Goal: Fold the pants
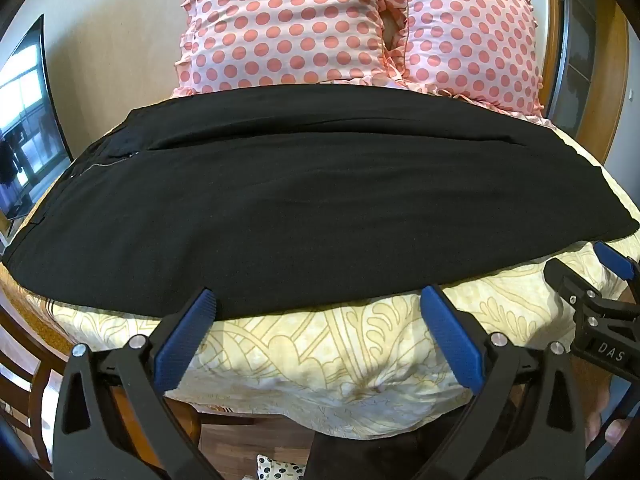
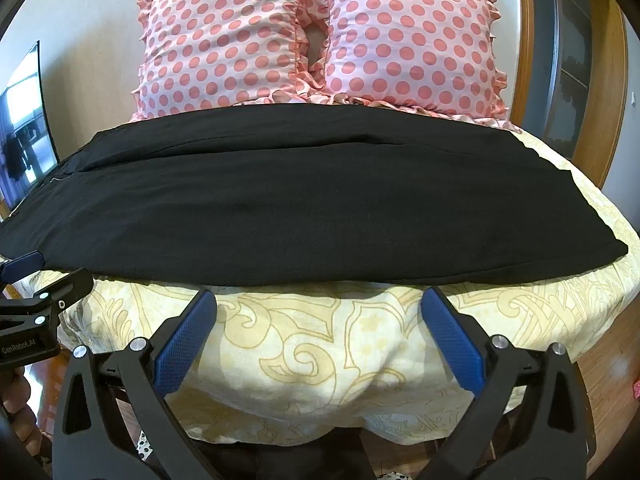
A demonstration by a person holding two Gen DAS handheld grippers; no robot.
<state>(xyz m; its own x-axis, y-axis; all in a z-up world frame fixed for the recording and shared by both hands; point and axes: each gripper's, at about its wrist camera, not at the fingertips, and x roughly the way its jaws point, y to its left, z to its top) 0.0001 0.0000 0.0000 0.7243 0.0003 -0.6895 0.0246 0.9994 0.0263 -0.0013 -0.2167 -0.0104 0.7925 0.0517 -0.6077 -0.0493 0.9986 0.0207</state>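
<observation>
A: Where did the black pants lie?

B: Spread flat across the middle of both frames, on a yellow floral bedspread, with two polka-dot pillows propped behind at the top.

A: And the grippers?

B: The left gripper hung at the bottom centre of its view, jaws spread wide, blue fingertips at the pants' near hem, holding nothing. The right gripper was likewise parted and empty, just short of the hem.

A: Anything else?

B: A dark screen stood at the left edge.
</observation>
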